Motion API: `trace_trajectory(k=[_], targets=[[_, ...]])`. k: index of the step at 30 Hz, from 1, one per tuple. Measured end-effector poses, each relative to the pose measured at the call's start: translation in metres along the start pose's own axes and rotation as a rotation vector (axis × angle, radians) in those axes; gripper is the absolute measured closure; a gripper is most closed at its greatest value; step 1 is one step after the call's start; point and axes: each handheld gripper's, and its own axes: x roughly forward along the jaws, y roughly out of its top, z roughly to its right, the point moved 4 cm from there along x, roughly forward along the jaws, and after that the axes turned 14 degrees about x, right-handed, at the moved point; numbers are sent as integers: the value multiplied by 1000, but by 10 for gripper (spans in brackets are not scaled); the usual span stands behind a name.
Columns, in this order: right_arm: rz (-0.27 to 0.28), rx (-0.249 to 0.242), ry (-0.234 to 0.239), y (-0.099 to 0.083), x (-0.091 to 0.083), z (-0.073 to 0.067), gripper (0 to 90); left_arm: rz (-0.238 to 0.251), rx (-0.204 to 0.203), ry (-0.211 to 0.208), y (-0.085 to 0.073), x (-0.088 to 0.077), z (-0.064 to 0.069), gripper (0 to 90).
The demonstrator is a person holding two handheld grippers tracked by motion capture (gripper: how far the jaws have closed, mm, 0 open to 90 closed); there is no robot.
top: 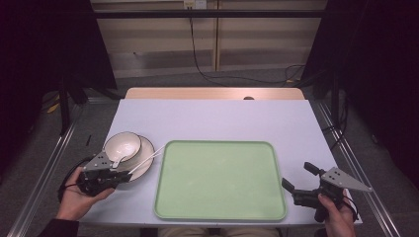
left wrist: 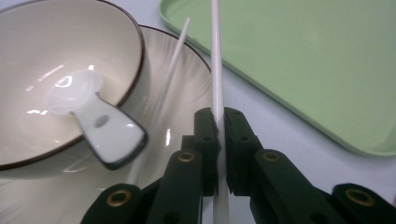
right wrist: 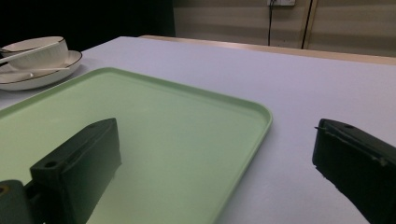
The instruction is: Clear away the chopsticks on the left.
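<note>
left gripper (left wrist: 220,140) clamped one white chopstick (left wrist: 216,60) lower-center | looked thin, slick, light; grip mid-shaft | right gripper (right wrist: 215,158) gaped empty

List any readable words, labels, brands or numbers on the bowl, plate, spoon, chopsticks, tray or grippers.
None: there is no readable text.
Cream bowl with dark rim, cream plate, white ceramic spoon, white chopsticks, pale green plastic tray, left gripper and right gripper: no markings visible.
</note>
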Motion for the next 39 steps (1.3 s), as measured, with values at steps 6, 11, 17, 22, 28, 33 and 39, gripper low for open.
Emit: trace_trajectory(k=[6, 11, 17, 22, 28, 33, 39], targets=[[0, -17, 1, 0, 0, 0, 8, 8, -32, 15, 3, 3, 8, 850], [0, -14, 1, 0, 0, 1, 8, 3, -54, 31, 3, 1, 11, 850], [0, -19, 1, 0, 0, 0, 7, 2, -67, 46, 4, 2, 21, 850], [-1, -14, -2, 0, 0, 1, 6, -2, -80, 54, 6, 2, 29, 850], [-1, -18, 1, 0, 0, 0, 6, 8, -79, 55, 8, 5, 42, 850], [-1, -19, 1, 0, 0, 0, 6, 30, -74, 66, 15, 1, 51, 850], [-1, -18, 1, 0, -1, -1, 6, 38, -91, 77, 27, 9, 55, 849]])
